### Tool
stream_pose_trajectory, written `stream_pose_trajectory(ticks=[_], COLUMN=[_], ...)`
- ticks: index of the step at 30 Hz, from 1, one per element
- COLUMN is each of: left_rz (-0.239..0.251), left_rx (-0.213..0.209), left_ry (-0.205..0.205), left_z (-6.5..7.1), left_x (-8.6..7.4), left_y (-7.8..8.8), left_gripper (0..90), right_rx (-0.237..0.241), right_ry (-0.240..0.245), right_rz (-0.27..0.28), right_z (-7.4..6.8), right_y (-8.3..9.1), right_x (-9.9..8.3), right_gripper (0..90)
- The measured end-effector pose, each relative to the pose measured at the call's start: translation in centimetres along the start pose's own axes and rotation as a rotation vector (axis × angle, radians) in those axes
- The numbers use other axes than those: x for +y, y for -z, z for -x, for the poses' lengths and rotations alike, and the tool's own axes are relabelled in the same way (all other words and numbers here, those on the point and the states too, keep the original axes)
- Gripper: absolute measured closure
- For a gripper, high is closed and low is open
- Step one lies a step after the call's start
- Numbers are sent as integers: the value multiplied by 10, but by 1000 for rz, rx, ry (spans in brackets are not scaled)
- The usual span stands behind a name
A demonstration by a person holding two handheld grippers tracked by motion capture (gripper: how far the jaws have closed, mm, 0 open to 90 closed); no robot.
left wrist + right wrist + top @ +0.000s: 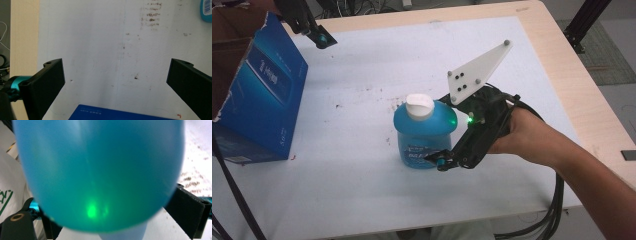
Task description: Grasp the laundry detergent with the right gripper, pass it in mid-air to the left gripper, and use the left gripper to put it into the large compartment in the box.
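Right hand-held gripper (443, 161) has its jaws around the blue bottle (424, 135), clamped on its lower body; the bottle stands upright mid-bench, on the white mat (362, 75). In the right gripper view the bottle (100, 170) sits right between the jaws. Left hand-held gripper (323, 40) hangs far left above the blue box (262, 100), jaws wide, nothing between them.

Risks, as judgement: the bottle's rounded, smooth sides could slip or twist in the jaws if lifted fast; the grip sits low, so a top-heavy bottle may tip; squeezing harder could pop the white cap (419, 106) and spill liquid.

Count: one bottle, one cap, one box, two hand-held grippers, one bench (552, 45).
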State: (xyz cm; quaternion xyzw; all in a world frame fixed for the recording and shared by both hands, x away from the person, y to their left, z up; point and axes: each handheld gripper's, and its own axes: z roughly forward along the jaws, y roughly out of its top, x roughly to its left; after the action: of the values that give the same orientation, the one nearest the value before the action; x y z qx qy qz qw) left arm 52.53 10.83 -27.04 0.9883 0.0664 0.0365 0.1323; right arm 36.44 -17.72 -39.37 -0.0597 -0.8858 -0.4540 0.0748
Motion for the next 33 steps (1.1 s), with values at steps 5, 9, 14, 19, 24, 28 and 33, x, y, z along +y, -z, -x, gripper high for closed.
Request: stream_pose_trajectory(ticks=[5,9,14,19,24,28,33], left_rz=[-3,-2,-4,-2,-2,-3,-1], left_rx=[1,0,0,0,-1,-1,0], left_ry=[1,-1,0,4,3,1,2], left_z=[0,0,1,1,1,1,1], left_x=[0,1,1,1,1,1,1], left_y=[0,0,-1,-1,-1,-1,-1], left_gripper=[17,16,16,16,16,17,16], right_rx=[-2,-3,9,19,30,33,35], right_ry=[-7,3,10,19,26,25,26], right_rz=[34,47,74,69,84,90,105], right_z=[-1,-1,0,0,1,1,3], right_y=[-3,-4,-4,-7,-8,-8,-8], right_x=[-2,-4,-5,-7,-8,-9,-10], right_gripper=[117,120,204,210,280,295,323])
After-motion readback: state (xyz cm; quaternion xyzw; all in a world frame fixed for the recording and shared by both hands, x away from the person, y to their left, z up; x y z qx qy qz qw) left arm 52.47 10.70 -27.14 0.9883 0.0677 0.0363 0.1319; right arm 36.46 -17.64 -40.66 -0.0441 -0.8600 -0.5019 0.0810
